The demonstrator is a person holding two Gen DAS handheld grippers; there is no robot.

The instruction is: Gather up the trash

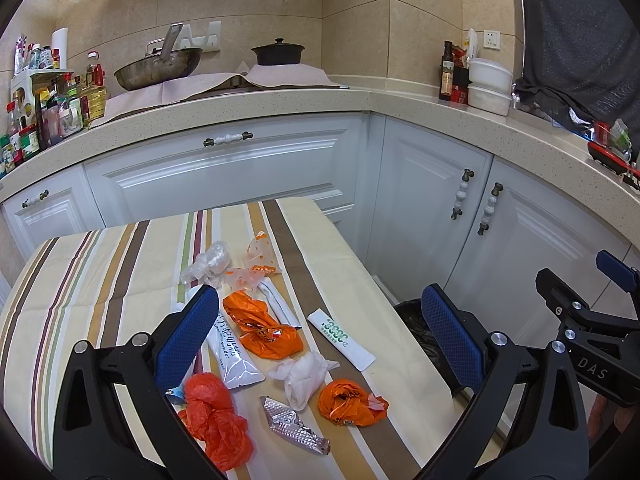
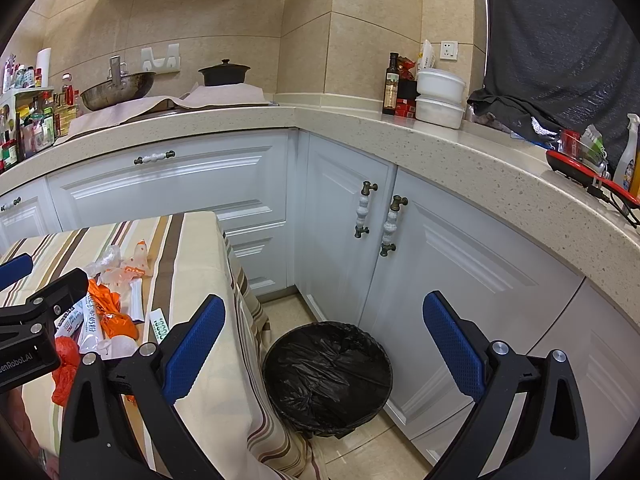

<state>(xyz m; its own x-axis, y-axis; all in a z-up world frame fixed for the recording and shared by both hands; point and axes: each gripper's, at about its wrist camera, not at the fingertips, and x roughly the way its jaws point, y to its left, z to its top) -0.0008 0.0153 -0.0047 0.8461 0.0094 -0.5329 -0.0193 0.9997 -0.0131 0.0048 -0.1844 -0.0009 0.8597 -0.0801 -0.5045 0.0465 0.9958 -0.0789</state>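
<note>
Trash lies on a striped tablecloth (image 1: pixel 100 272): a crumpled orange wrapper (image 1: pixel 262 326), a second orange wrapper (image 1: pixel 350 402), a red plastic bag (image 1: pixel 216 416), a white tissue (image 1: pixel 302 376), a foil scrap (image 1: pixel 292 424), a white powder sachet (image 1: pixel 234 356), a white "300C" packet (image 1: pixel 342 338) and clear plastic (image 1: pixel 210 262). My left gripper (image 1: pixel 320 332) hangs open above this pile, holding nothing. My right gripper (image 2: pixel 324 344) stands open and empty above a bin with a black liner (image 2: pixel 328 376) on the floor to the right of the table.
White cabinets (image 2: pixel 168 188) and a speckled countertop (image 2: pixel 460 148) wrap around the corner behind. On the counter stand a wok (image 1: pixel 160 66), a black pot (image 1: pixel 278 52), bottles (image 1: pixel 52 112) and white containers (image 2: pixel 440 96). Tiled floor (image 2: pixel 280 312) lies beside the bin.
</note>
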